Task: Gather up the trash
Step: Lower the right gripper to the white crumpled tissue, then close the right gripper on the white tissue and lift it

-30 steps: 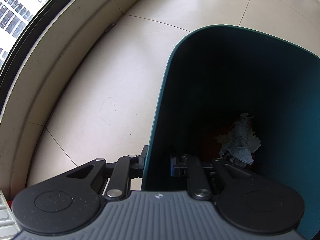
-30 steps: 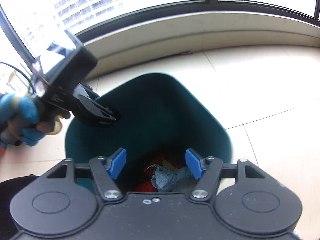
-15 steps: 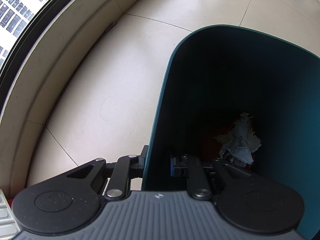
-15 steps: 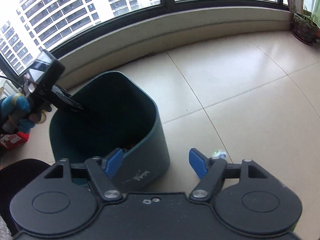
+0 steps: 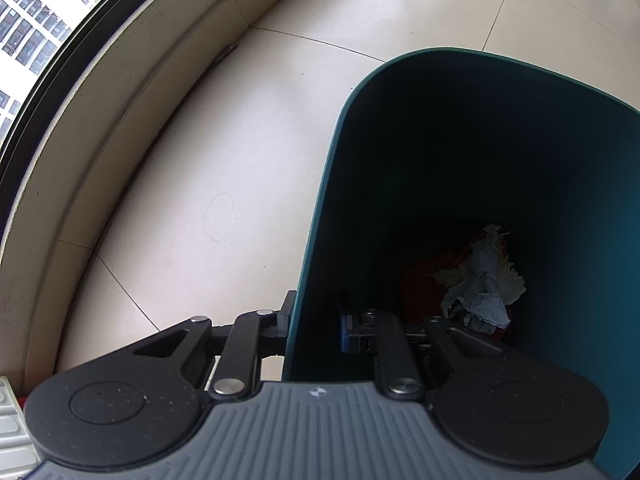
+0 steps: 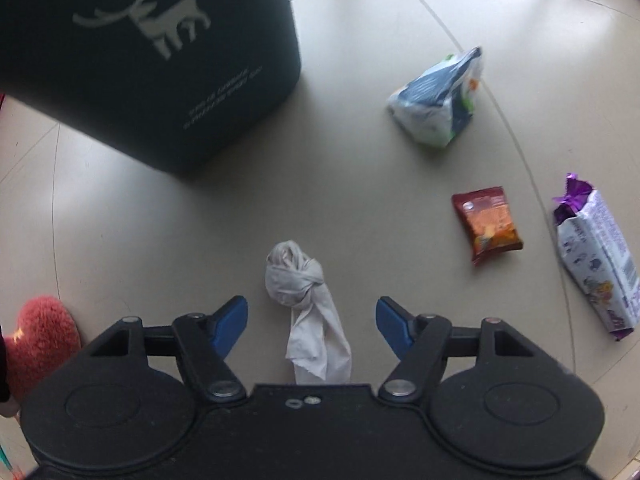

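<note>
Left gripper (image 5: 314, 322): its fingers are closed on the near wall of the dark teal plastic trash bin (image 5: 320, 216), one finger outside the wall and one inside.
Bin content: a crumpled pale tissue (image 5: 482, 284) lies at the bottom on top of something red (too dark to tell what it is).
Right gripper (image 6: 312, 320): it hovers above the floor, and its blue-tipped fingers (image 6: 230, 318) stand wide apart with nothing between the pads.
Twisted white tissue (image 6: 304, 292): it lies on the beige tiled floor (image 6: 200, 220), directly below the gap of the right fingers and not touched by them.
Bin from the right view: the same bin (image 6: 160, 60) stands at the upper left and shows a pale deer print on its side.
Other trash: a white and blue crumpled snack bag (image 6: 438, 100), a small red-brown snack packet (image 6: 486, 224) and a white and purple wrapper (image 6: 596, 256) lie on the floor to the right, apart from each other.
Edge: a fluffy red object (image 6: 38, 340) lies at the left.
</note>
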The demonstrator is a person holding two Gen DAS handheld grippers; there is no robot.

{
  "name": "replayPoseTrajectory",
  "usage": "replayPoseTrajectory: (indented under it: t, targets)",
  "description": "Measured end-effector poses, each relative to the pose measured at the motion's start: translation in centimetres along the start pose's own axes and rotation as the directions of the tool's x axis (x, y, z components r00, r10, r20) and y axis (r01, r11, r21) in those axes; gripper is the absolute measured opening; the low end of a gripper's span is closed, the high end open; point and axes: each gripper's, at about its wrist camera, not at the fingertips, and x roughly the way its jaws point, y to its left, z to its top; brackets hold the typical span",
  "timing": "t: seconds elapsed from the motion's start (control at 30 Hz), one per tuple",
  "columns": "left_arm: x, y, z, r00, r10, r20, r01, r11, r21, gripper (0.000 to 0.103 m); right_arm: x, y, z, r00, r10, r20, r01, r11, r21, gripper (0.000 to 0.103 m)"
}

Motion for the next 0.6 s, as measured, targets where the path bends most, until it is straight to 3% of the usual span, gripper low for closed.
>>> replayPoseTrajectory:
  t: [0.23, 0.6]
  targets:
    - [0.0, 0.0, 0.0, 1.0, 0.0, 0.0, 0.0, 1.0, 0.004, 0.018, 5.3, 1.4, -0.7, 0.996, -0.011, -0.084, 0.009, 1.0, -0.018, 0.071]
    - [0.2, -0.2, -0.1, 1.0, 0.008, 0.001, -0.008, 1.0, 0.005, 0.018, 7.1, 2.6, -0.2, 0.998, -0.047, -0.052, 0.05, 0.997, 0.054, 0.067]
